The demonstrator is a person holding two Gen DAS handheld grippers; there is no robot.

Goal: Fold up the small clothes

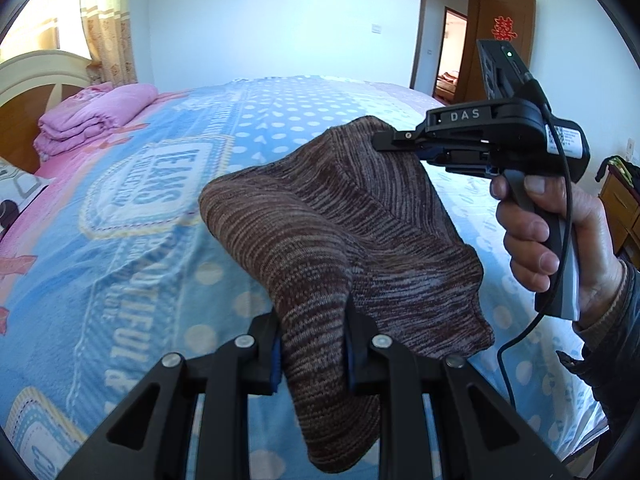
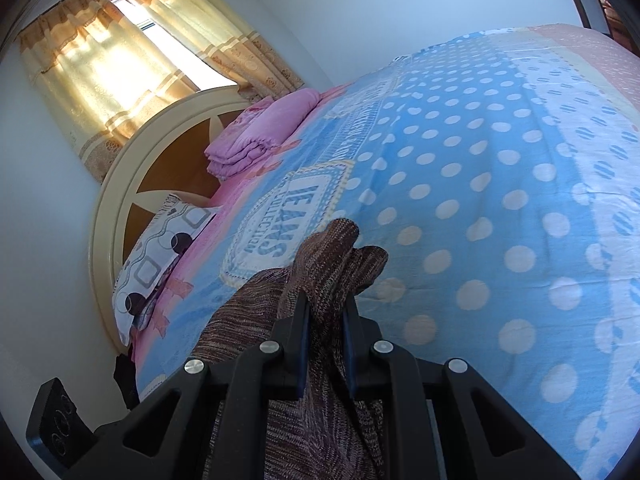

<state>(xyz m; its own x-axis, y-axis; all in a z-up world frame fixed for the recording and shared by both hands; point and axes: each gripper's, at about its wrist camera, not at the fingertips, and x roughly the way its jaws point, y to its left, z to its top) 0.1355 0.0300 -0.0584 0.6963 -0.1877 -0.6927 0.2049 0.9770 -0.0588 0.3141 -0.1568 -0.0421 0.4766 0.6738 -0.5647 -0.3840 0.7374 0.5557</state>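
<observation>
A brown striped knit garment (image 1: 340, 232) hangs in the air above the bed, stretched between both grippers. My left gripper (image 1: 312, 344) is shut on one bunched edge of it at the bottom of the left wrist view. My right gripper (image 1: 380, 142), held by a hand, is shut on the opposite edge, higher and farther away. In the right wrist view my right gripper (image 2: 326, 320) is clamped on the same knit garment (image 2: 332, 256), whose bunched end sticks out past the fingertips while the rest hangs down to the left.
Below lies a bed with a blue polka-dot blanket (image 1: 120, 264), also in the right wrist view (image 2: 500, 200). A folded pink quilt (image 1: 92, 116) and a patterned pillow (image 2: 160, 248) lie by the headboard (image 2: 120, 200). An open wooden door (image 1: 504, 48) and a wooden cabinet (image 1: 620, 208) stand at the right.
</observation>
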